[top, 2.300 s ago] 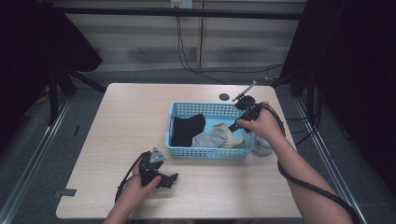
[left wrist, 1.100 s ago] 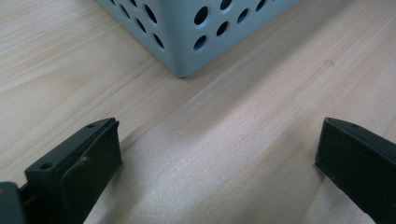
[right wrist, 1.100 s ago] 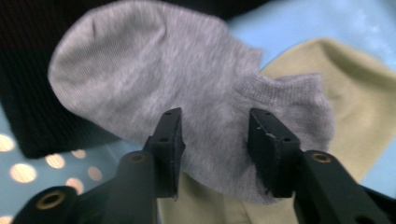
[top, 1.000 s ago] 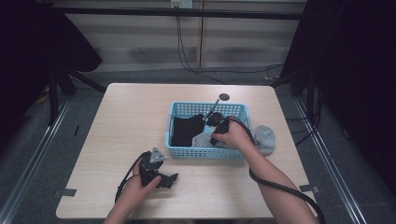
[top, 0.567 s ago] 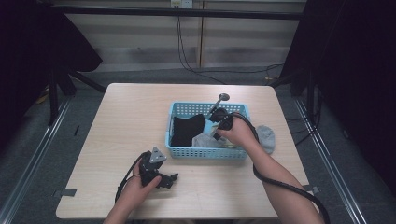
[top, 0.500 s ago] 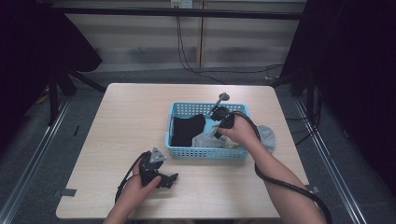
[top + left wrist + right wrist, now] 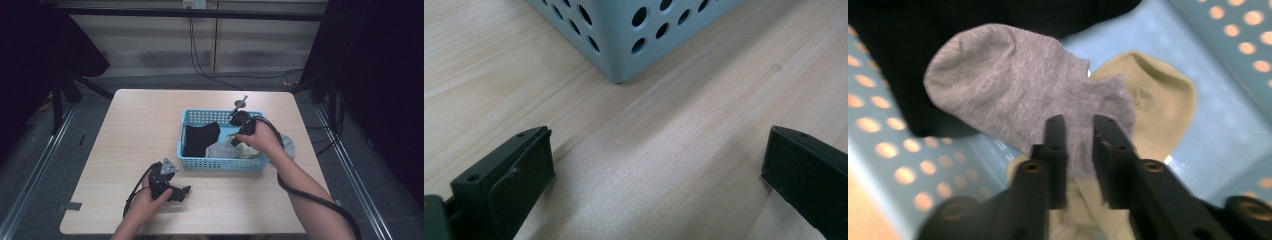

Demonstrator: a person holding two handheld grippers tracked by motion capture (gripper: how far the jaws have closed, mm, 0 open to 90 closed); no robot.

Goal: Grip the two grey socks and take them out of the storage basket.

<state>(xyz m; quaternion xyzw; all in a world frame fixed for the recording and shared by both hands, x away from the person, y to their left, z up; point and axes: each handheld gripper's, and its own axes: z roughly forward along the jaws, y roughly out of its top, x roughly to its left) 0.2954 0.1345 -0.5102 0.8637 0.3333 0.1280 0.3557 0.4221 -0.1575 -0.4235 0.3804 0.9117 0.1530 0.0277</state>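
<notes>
A blue perforated basket [image 7: 192, 120] stands mid-table and holds a black garment [image 7: 200, 137], a grey sock [image 7: 219, 149] and a beige sock [image 7: 1153, 100]. My right gripper [image 7: 234, 142] reaches down into the basket from its right side. In the right gripper view its jaws [image 7: 1079, 127] are shut on the edge of the grey sock [image 7: 1013, 85], which hangs over the black garment [image 7: 898, 75]. My left gripper [image 7: 183, 192] rests on the table in front of the basket. It stands open [image 7: 659, 160] with only bare wood between its jaws, facing the basket's corner [image 7: 624, 30].
Another grey cloth [image 7: 288, 145] lies on the table just right of the basket. A small dark round object [image 7: 240, 104] sits behind the basket's far rim. The wooden table [image 7: 140, 125] has free room at the left and front. Dark stands and cables surround it.
My right hand moved from the basket's right side leftwards into the basket and closed on the grey sock, then drew back slightly. The left gripper has stayed put.
</notes>
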